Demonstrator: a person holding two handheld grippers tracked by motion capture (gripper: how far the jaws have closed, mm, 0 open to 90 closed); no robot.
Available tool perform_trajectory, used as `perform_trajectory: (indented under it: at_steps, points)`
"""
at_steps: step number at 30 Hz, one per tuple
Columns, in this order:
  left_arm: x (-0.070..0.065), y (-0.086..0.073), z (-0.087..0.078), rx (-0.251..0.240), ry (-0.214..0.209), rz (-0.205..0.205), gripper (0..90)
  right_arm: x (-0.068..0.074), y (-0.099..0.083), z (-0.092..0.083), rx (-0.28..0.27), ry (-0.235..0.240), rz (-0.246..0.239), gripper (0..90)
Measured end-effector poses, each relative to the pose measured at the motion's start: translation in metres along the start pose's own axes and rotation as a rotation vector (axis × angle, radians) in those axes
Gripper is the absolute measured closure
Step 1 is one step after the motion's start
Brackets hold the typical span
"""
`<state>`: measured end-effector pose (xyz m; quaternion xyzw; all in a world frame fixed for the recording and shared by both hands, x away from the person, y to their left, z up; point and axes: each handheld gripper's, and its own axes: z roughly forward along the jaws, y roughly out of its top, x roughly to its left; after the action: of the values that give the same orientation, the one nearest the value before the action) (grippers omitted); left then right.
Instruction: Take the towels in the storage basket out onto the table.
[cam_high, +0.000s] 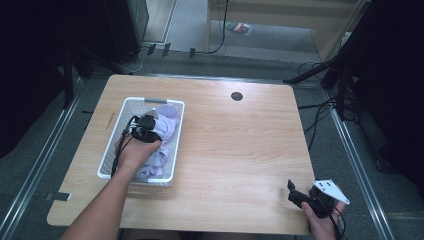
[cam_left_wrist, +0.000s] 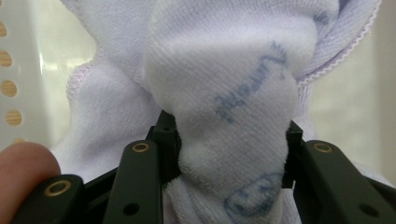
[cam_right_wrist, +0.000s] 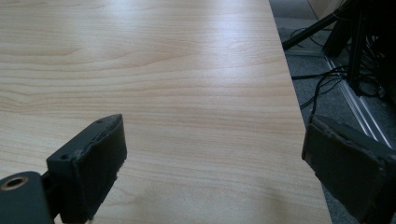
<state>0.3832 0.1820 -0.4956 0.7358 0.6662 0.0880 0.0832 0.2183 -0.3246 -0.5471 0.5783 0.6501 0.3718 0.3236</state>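
Observation:
A white plastic basket (cam_high: 114, 136) sits on the left half of the wooden table (cam_high: 240, 145). Pale lilac towels (cam_high: 167, 131) lie bunched inside it. My left gripper (cam_high: 146, 128) reaches into the basket and is shut on a fold of white towel with blue printing (cam_left_wrist: 229, 93), which bulges up between the two black jaws. My right gripper (cam_high: 296, 194) rests at the table's near right corner, open with nothing between its fingers (cam_right_wrist: 93, 163). It faces bare wood (cam_right_wrist: 177, 74).
A round black cable grommet (cam_high: 236, 96) is set in the table's far edge. Cables and dark stand legs (cam_high: 325, 75) lie on the grey floor to the right. The table's right edge (cam_right_wrist: 294, 93) runs close to my right gripper.

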Motion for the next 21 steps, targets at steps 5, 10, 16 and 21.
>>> perform_trajectory:
  at_steps: [5, 10, 16, 21]
  points:
    - [0.007, 0.006, -0.014, 0.022, -0.044, -0.043, 58.3, 0.000, 0.000, 0.000, 0.001, -0.002, 0.001, 6.4]
    - [0.014, 0.010, -0.032, 0.025, -0.060, -0.062, 58.0, 0.000, 0.000, 0.000, -0.001, -0.002, 0.001, 6.4]
    - [0.015, 0.016, -0.060, 0.003, -0.062, -0.053, 57.8, 0.000, 0.000, 0.000, 0.002, -0.005, 0.000, 6.4]
    - [0.012, 0.025, -0.084, -0.002, -0.050, -0.037, 57.2, 0.000, 0.000, 0.000, 0.003, -0.006, 0.001, 6.4]
